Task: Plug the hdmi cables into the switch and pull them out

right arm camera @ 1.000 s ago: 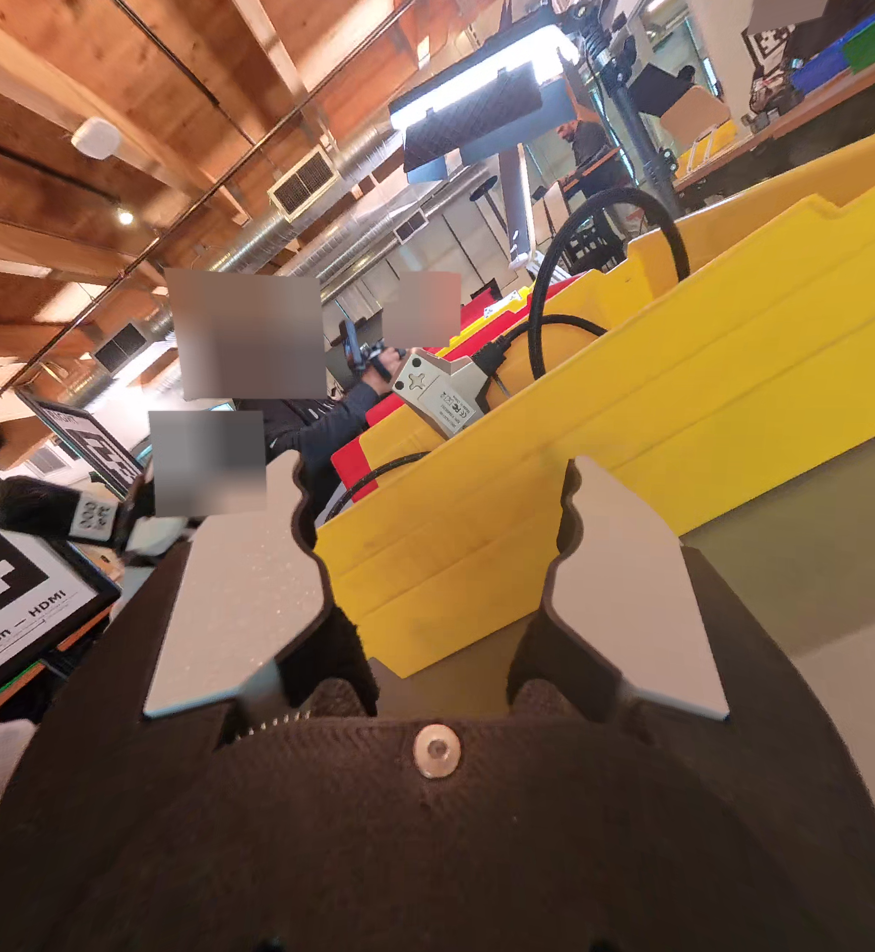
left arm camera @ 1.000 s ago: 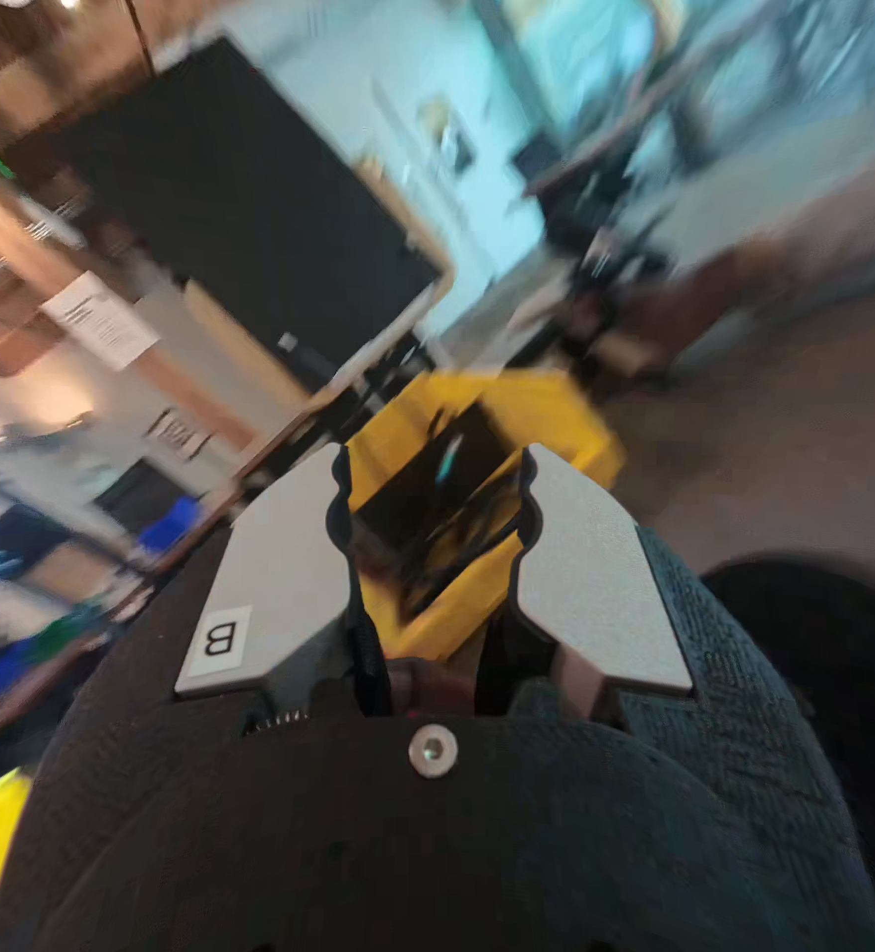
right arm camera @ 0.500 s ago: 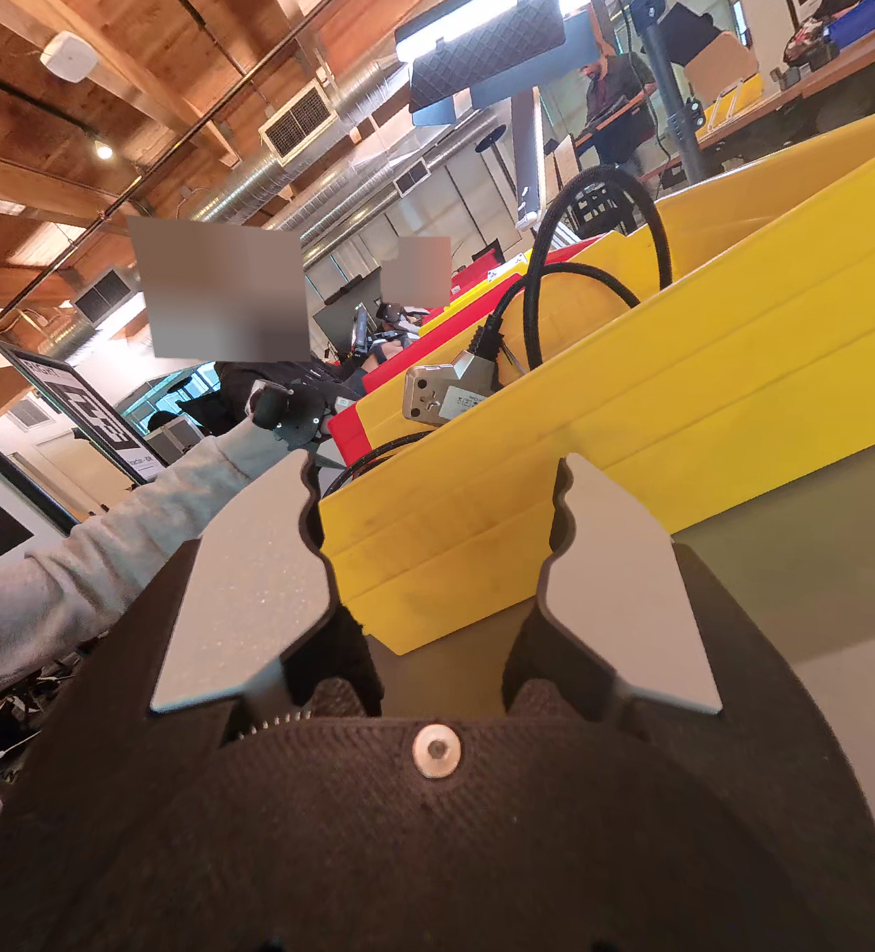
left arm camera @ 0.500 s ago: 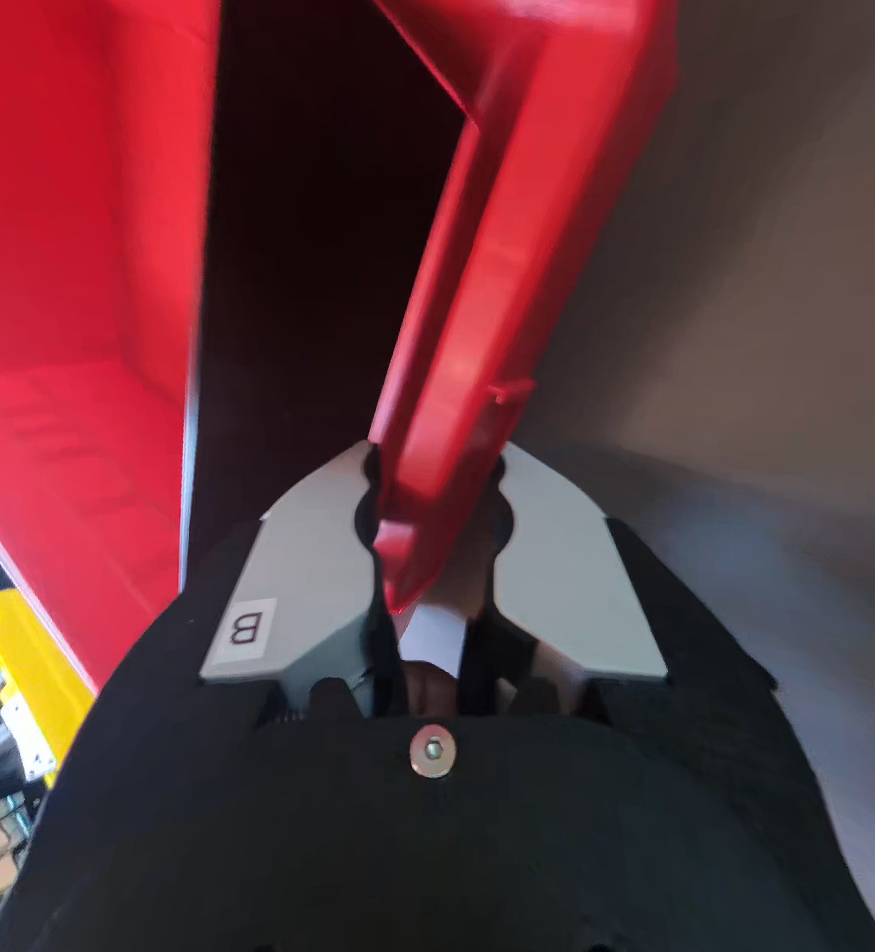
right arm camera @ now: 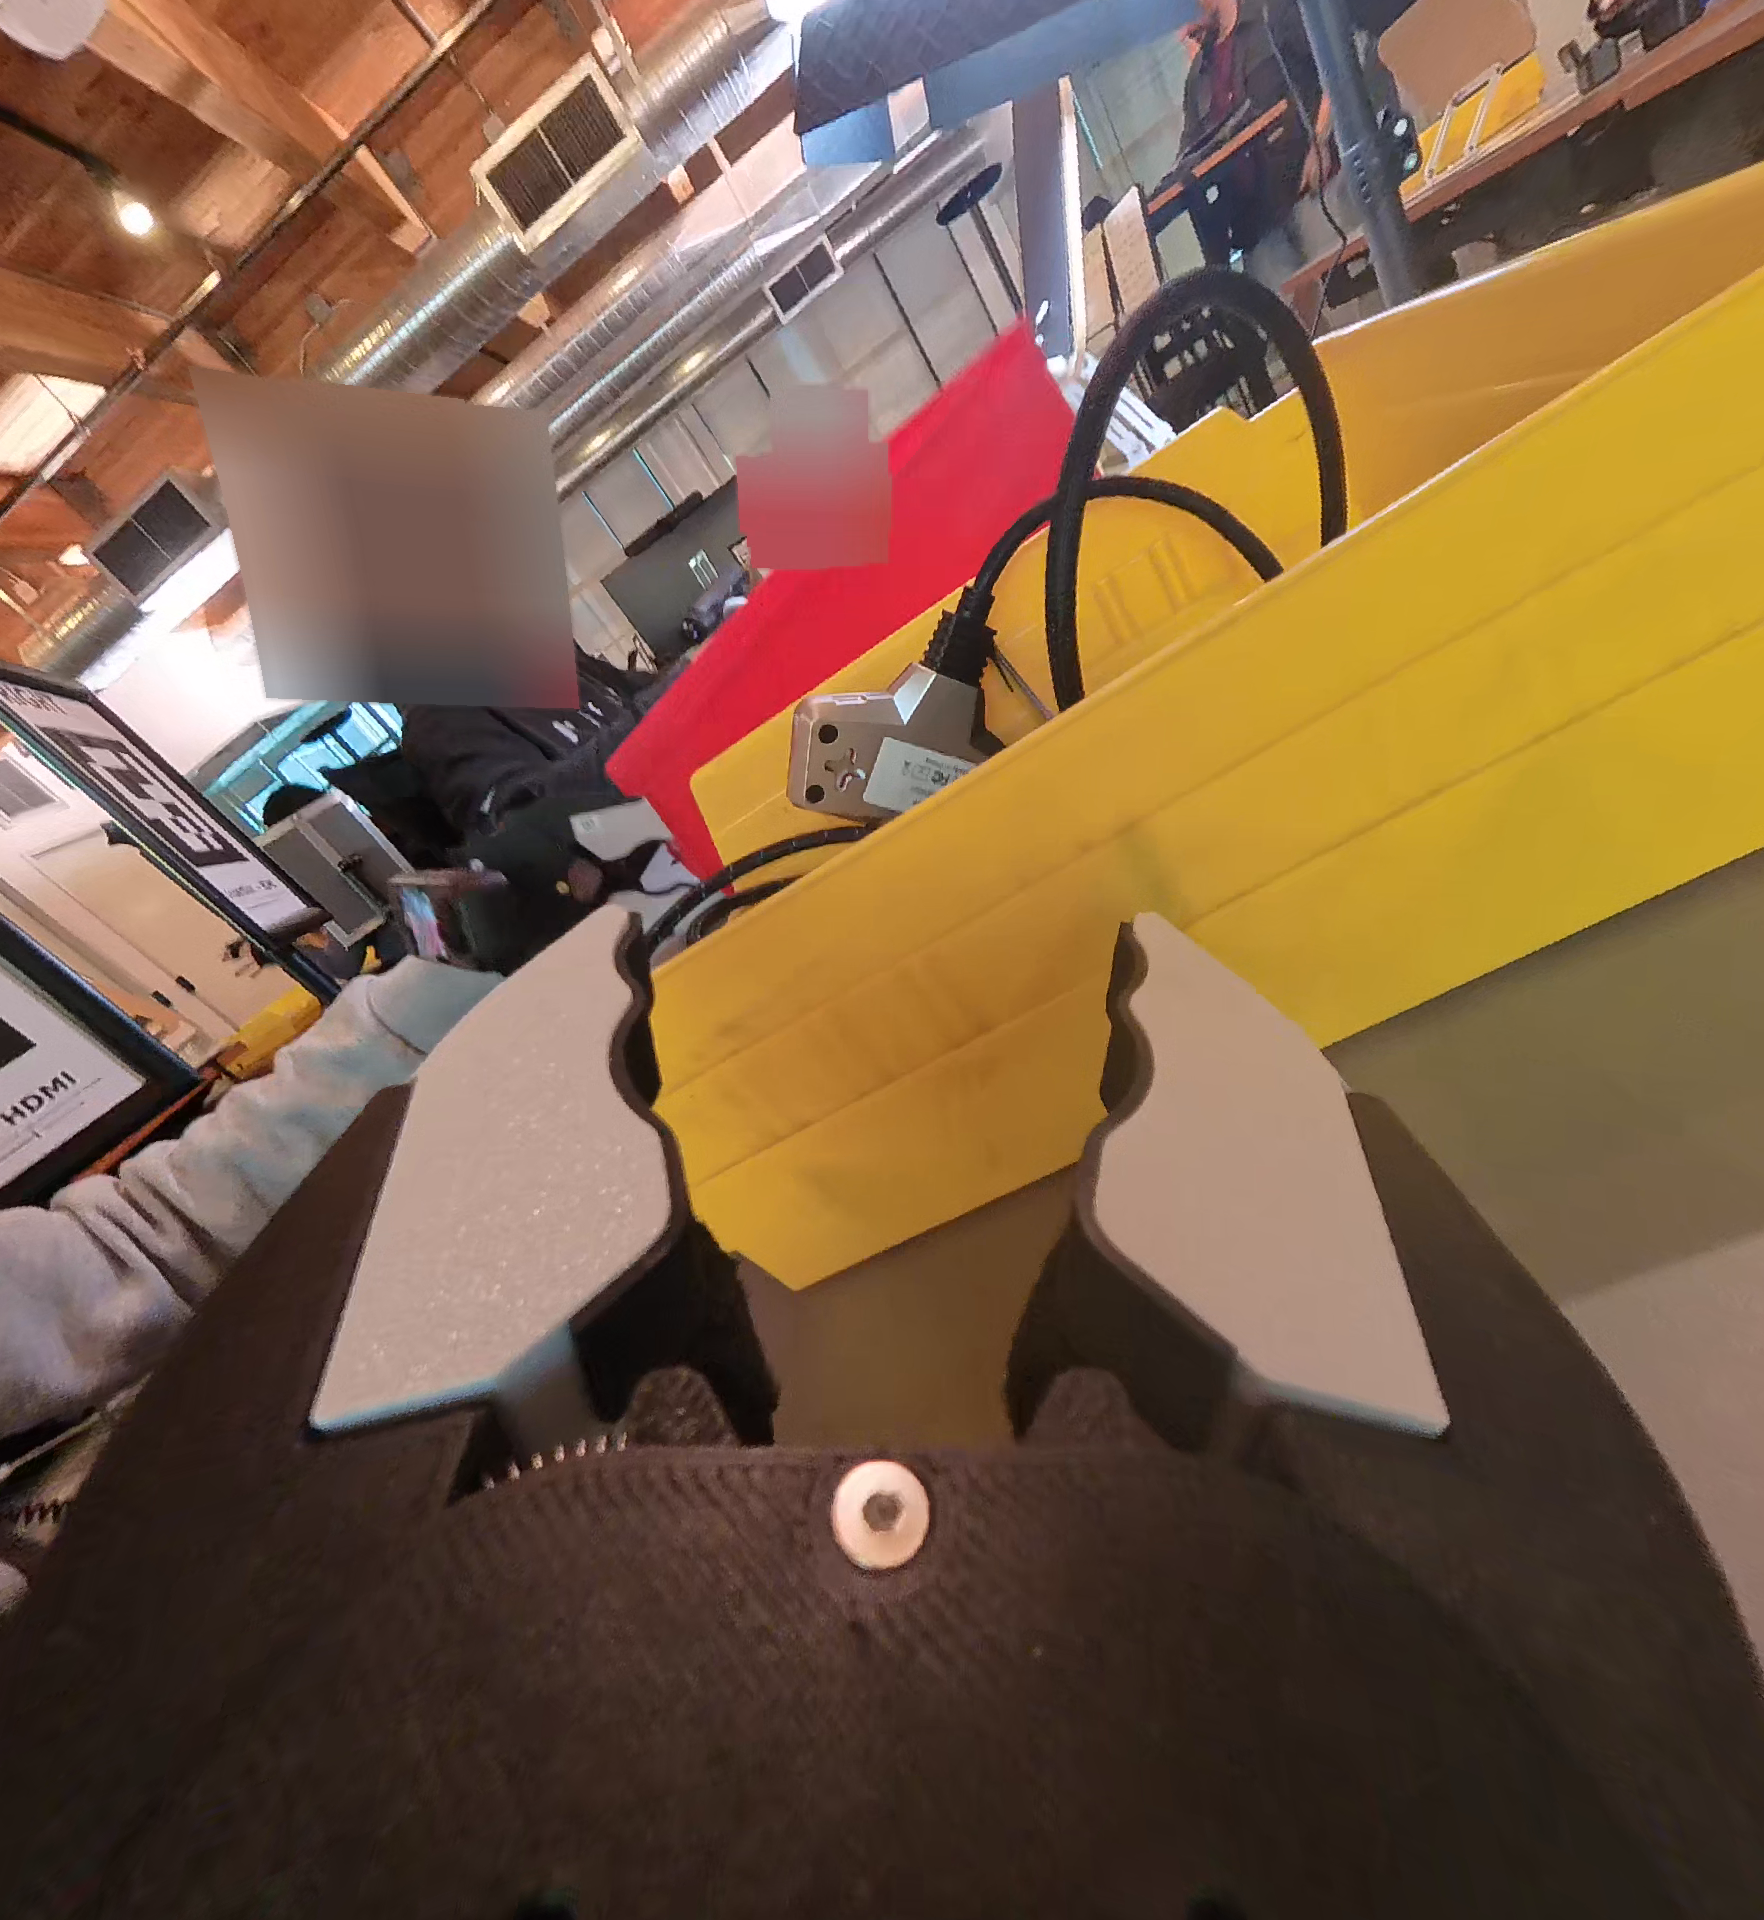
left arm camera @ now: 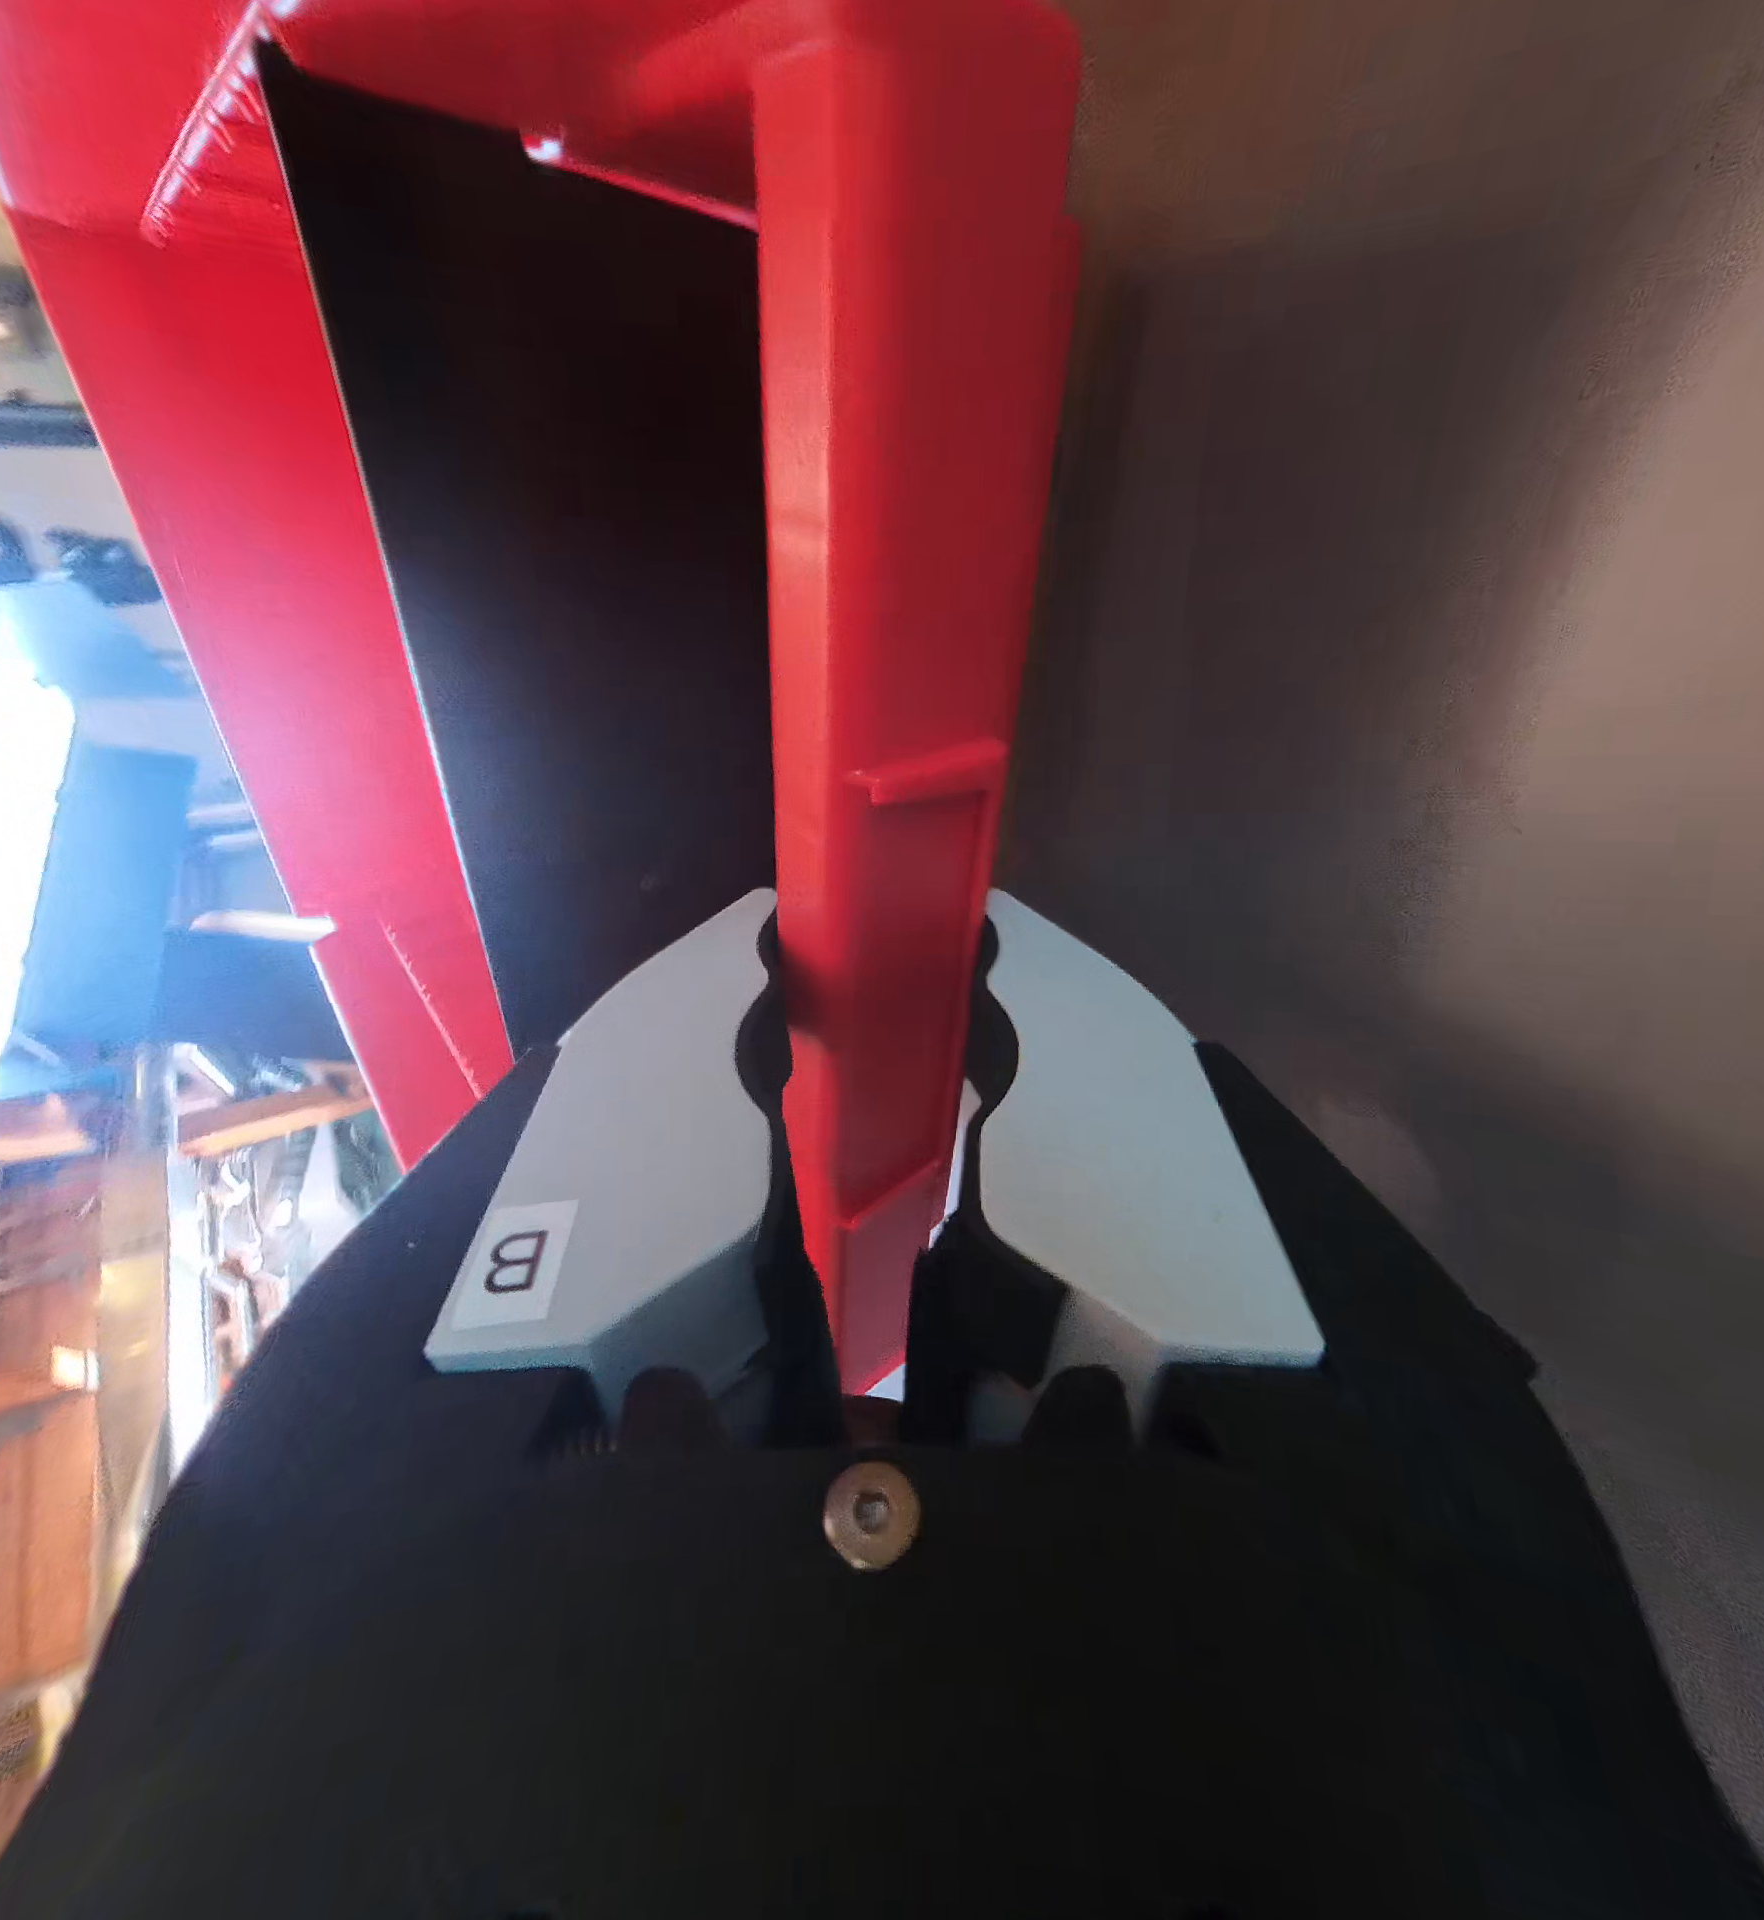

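Two grippers, two jobs: the left gripper point(left arm camera: 878, 1049) has its jaws clamped on the red bin point(left arm camera: 899, 582) wall, so I'd hold it level and clear it off the surface point(right arm camera: 1584, 1143). The right gripper point(right arm camera: 878, 1049) sits with jaws open and empty near the yellow bin point(right arm camera: 1273, 831), where the silver HDMI switch point(right arm camera: 862, 764) and black cable point(right arm camera: 1210, 416) lie behind the near wall.

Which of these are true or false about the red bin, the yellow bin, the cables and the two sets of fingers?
1. The left gripper clamps the red bin's wall. True.
2. The right gripper holds a cable. False: its fingers are apart, holding nothing.
3. A grey HDMI switch sits in the yellow bin. True.
4. The black cable lies flat on the table. False: it loops up out of the yellow bin.
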`<act>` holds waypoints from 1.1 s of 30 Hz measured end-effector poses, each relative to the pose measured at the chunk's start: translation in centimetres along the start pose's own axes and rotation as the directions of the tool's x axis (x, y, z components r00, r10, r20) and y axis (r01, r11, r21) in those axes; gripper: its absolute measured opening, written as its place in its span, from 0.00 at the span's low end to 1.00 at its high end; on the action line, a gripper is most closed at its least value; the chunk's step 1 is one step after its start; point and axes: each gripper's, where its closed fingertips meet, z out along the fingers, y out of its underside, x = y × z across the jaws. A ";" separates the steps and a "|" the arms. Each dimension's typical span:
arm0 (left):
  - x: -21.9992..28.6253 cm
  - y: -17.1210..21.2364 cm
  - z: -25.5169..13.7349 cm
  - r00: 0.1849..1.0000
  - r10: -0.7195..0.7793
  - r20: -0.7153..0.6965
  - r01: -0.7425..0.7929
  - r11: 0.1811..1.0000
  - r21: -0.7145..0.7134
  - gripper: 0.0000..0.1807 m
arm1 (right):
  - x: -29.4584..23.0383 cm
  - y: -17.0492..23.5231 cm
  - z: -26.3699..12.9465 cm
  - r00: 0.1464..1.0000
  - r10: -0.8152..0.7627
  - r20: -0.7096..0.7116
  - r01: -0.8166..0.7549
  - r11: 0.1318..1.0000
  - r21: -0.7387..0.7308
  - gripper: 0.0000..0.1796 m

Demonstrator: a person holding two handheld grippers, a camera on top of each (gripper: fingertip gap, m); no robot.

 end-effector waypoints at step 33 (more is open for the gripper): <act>4.3 -41.1 -21.2 0.992 0.118 0.035 -0.117 0.807 0.579 0.16 | -27.1 -16.9 -20.1 0.346 -0.860 -0.376 0.909 0.406 -0.093 0.28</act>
